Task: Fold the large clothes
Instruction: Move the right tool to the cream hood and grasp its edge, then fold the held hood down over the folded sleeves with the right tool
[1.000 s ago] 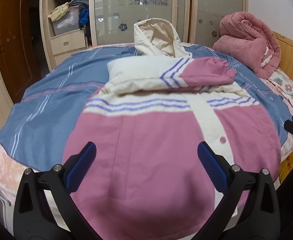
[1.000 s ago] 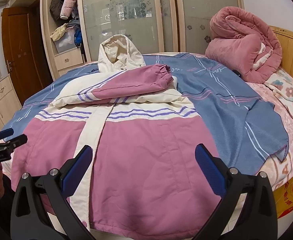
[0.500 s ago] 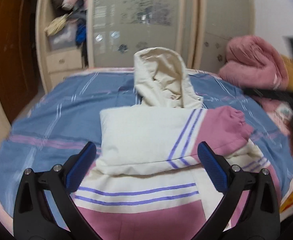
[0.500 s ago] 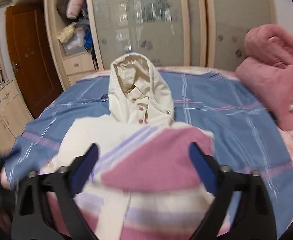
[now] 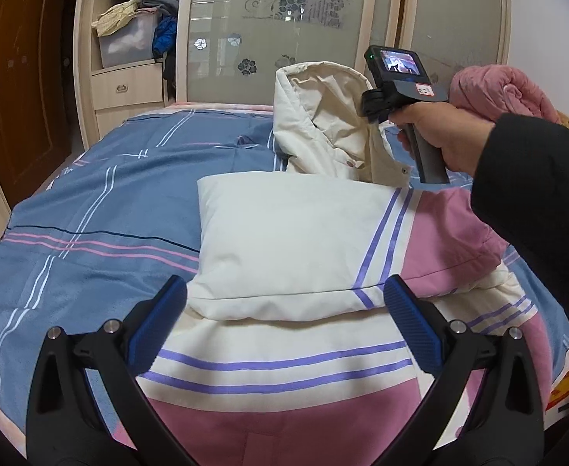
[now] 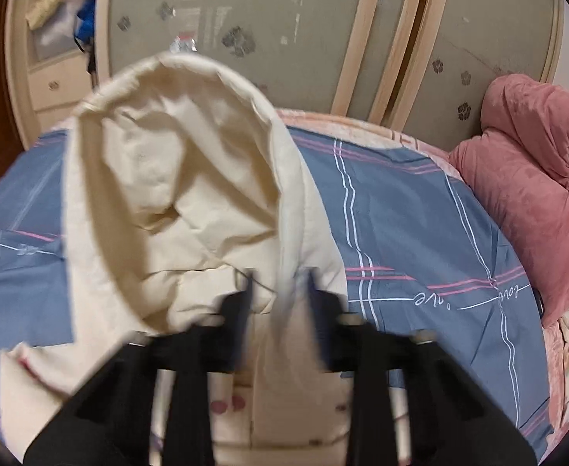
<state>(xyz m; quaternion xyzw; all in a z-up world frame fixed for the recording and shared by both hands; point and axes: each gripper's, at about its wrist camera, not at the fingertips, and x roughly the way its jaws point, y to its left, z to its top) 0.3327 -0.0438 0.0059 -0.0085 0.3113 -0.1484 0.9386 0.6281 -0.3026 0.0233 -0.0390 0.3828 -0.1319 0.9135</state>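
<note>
A pink and cream hooded jacket [image 5: 284, 353] lies on the bed, its sleeves folded across the chest [image 5: 296, 233]. The cream hood [image 5: 323, 128] stands up at the far end. My left gripper [image 5: 284, 291] hovers open over the jacket's striped middle, with nothing between its fingers. A hand in a dark sleeve [image 5: 439, 136] holds the right gripper at the hood; there its fingertips are hidden behind the fabric. In the right wrist view, blurred, my right gripper [image 6: 278, 287] is closing its jaws on the right rim of the hood [image 6: 167, 178], with cream fabric between them.
A blue striped sheet [image 5: 90, 213] covers the bed. A rolled pink quilt [image 6: 529, 178] lies at the far right by the headboard. A wardrobe with frosted sliding doors [image 5: 284, 19] stands behind the bed, with open shelves of clothes [image 5: 129, 27] and a brown door [image 5: 20, 77] to its left.
Both grippers moved forward from the jacket's hem. The left now hangs over the folded sleeves. The right swung up to the hood and its jaws went from wide open to closed on the rim.
</note>
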